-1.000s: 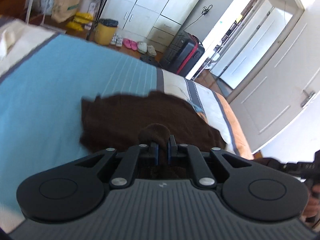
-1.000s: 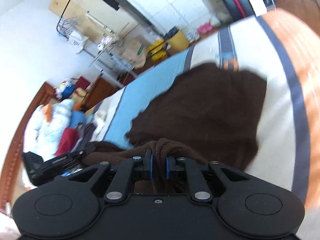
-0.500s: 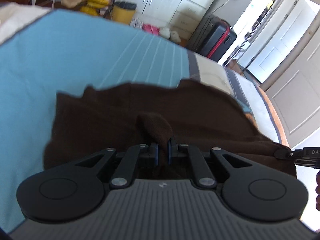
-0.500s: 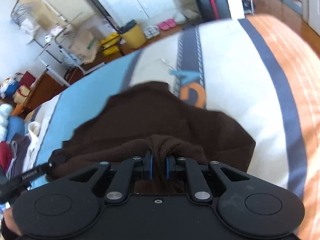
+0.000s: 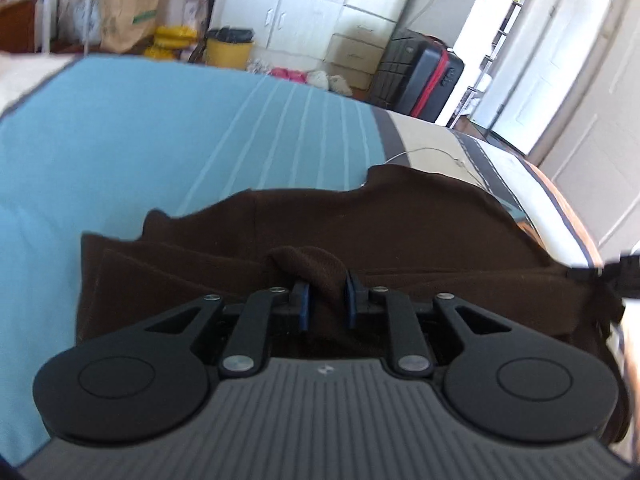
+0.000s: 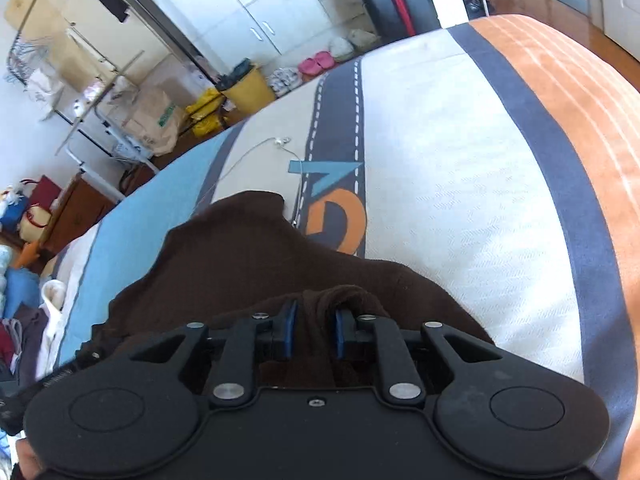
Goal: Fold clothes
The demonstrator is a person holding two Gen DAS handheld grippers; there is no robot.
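Note:
A dark brown knitted garment (image 5: pixel 400 220) lies spread on the bed, its near edge doubled over the rest. My left gripper (image 5: pixel 327 300) is shut on a bunched bit of that near edge. In the right wrist view the same brown garment (image 6: pixel 240 256) reaches away toward the bed's blue part. My right gripper (image 6: pixel 312 334) is shut on a fold of its near edge too. The right gripper's tip (image 5: pixel 624 276) shows at the right border of the left wrist view, and the left gripper (image 6: pixel 52 376) shows at the lower left of the right wrist view.
The bedcover (image 5: pixel 140 152) is blue on the left, white with grey stripes and orange (image 6: pixel 560 92) on the right. A thin white cable (image 6: pixel 256 148) lies on it beyond the garment. Past the bed stand a yellow bin (image 5: pixel 230 48), a black suitcase (image 5: pixel 420 76) and white cupboards (image 5: pixel 312 4).
Both grippers have carried the garment's near edge down and forward over the rest of it. The cloth now lies lower and flatter on the bed, and both grips have stayed shut.

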